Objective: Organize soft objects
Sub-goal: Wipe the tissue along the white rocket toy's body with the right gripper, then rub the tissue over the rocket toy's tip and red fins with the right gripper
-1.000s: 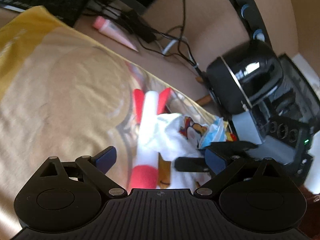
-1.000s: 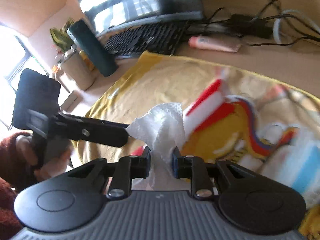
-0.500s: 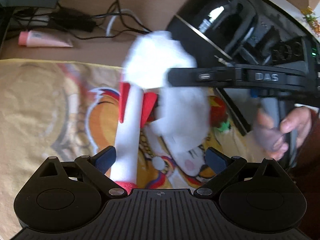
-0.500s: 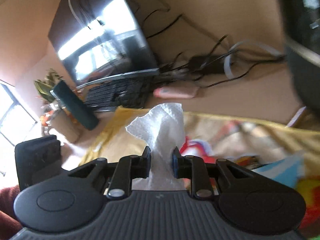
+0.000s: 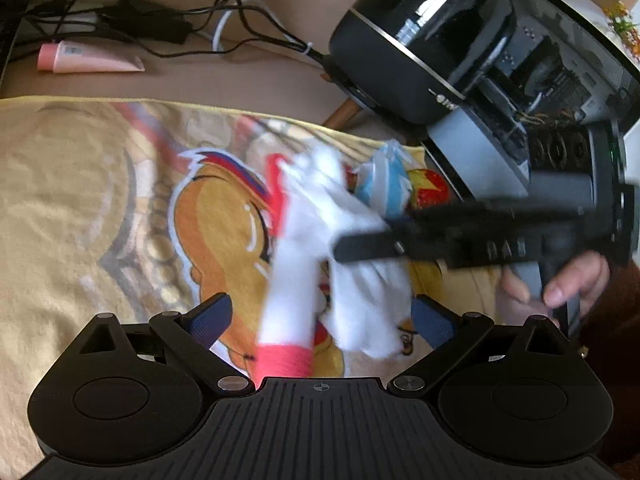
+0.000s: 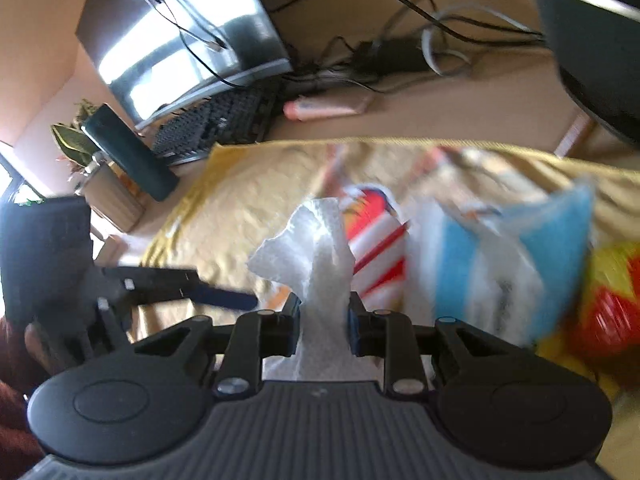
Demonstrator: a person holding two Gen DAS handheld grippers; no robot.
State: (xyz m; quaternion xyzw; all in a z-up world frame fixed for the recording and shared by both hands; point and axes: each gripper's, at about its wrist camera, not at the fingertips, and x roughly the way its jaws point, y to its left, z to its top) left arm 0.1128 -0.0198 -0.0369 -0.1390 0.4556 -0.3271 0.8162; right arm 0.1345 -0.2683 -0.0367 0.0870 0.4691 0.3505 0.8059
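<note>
- The white paper towel (image 6: 316, 276) sits at the centre of the right wrist view, bunched and pinched low down between the two pads of the right gripper (image 6: 323, 314). The grip is narrow and closed on it, so the loose top stands up free. Holding it by the gathered neck probably keeps the sheet from unfolding while it is carried.
- In the left wrist view the same towel (image 5: 372, 292) hangs blurred at centre, below the right gripper (image 5: 348, 250), which reaches in from the right edge with a hand (image 5: 560, 284) on its grip.
- The left gripper (image 5: 320, 320) at the bottom of that view stands wide, with nothing between its blue pads. It looks ready to receive or steady something.
- A red-and-white sock (image 5: 290, 280) lies just left of the towel, running up from the bottom centre. Whether the two touch is lost in blur.
- A blue-and-white packet (image 6: 508, 256) lies right of centre in the right wrist view, near the towel.
- All rest on a yellow cartoon-print cloth (image 5: 80, 200) filling the left half, seemingly the sorting area.
- A black appliance (image 5: 420, 36) sits upper right, off the cloth.
</note>
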